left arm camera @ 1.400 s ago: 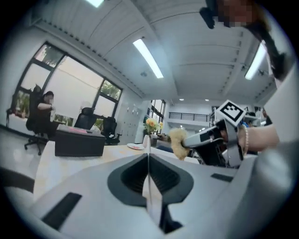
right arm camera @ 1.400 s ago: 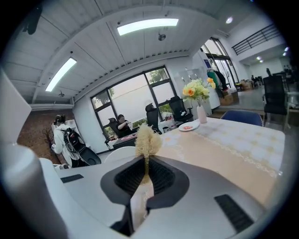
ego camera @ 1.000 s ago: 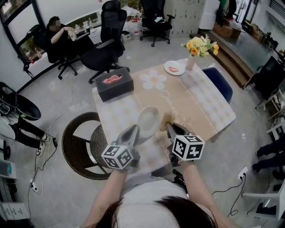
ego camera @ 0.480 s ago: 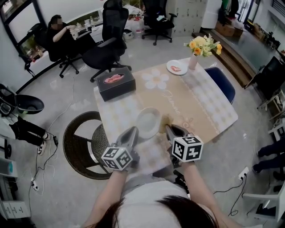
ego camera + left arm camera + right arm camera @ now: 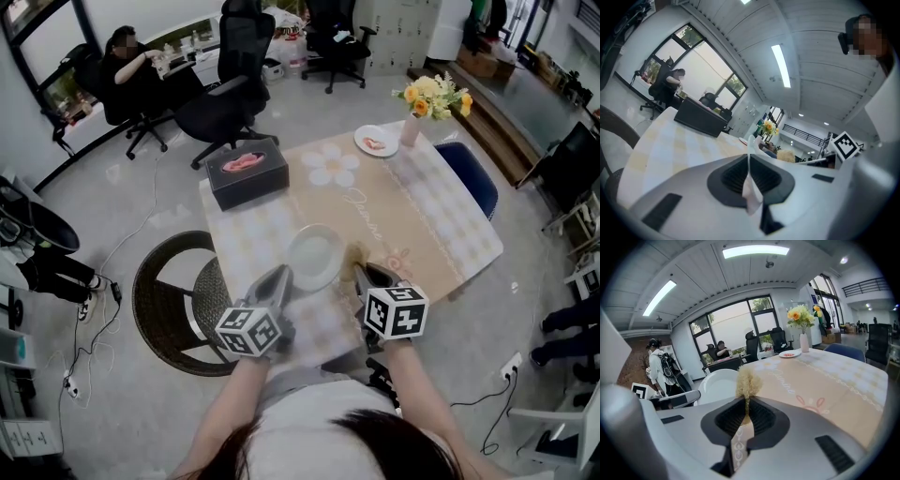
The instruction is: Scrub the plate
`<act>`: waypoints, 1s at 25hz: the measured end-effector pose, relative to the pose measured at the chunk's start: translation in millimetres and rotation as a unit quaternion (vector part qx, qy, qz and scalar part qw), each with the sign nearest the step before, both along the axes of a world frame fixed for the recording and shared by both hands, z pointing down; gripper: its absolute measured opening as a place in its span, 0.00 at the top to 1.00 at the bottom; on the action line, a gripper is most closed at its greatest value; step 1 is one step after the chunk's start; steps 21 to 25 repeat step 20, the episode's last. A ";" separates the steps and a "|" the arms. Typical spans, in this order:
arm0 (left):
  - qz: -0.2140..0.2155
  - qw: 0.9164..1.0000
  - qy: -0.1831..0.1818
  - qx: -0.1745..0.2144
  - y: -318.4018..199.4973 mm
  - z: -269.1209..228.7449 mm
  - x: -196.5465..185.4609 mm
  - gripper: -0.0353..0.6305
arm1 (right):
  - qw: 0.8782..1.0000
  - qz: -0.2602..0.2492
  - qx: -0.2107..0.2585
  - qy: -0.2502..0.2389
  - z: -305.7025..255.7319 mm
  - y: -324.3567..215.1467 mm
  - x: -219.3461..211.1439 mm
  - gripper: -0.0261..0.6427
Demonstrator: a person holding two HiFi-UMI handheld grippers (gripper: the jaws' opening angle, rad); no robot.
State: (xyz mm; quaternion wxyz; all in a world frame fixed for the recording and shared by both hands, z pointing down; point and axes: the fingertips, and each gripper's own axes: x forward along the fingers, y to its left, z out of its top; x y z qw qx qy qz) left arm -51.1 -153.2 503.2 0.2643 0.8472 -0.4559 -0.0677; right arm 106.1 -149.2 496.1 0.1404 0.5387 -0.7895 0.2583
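Note:
A white plate (image 5: 314, 258) is held off the near part of the table (image 5: 422, 225), its face turned up toward me. My left gripper (image 5: 280, 278) is shut on the plate's near-left rim; in the left gripper view the thin plate edge (image 5: 750, 161) stands between the jaws of the left gripper (image 5: 749, 176). My right gripper (image 5: 362, 273) is shut on a tan fibrous scrubber (image 5: 355, 254), which sits just off the plate's right rim. In the right gripper view the scrubber (image 5: 747, 382) sticks up from the right gripper (image 5: 745, 412), with the plate (image 5: 719, 383) to its left.
A black box (image 5: 247, 172) with something pink on top lies at the table's far left. A small dish of red food (image 5: 375, 141) and a vase of yellow flowers (image 5: 427, 97) stand at the far end. A round wicker seat (image 5: 173, 300) is left of the table, a blue chair (image 5: 466, 178) right.
The plate has tipped from a steeper, edge-on tilt to face more upward. Both grippers keep their hold and stay nearly in place.

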 end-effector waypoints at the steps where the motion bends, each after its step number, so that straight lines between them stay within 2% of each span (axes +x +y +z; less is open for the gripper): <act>1: -0.001 1.000 -0.001 0.000 0.0 0.0 0.2 0.92 | 1.000 0.001 0.000 0.000 0.2 0.3 0.7 0.92; 25: -0.009 1.000 -0.011 0.003 -0.2 0.0 0.9 0.91 | 1.000 -0.019 -0.005 -0.005 4.1 8.4 -12.0 0.92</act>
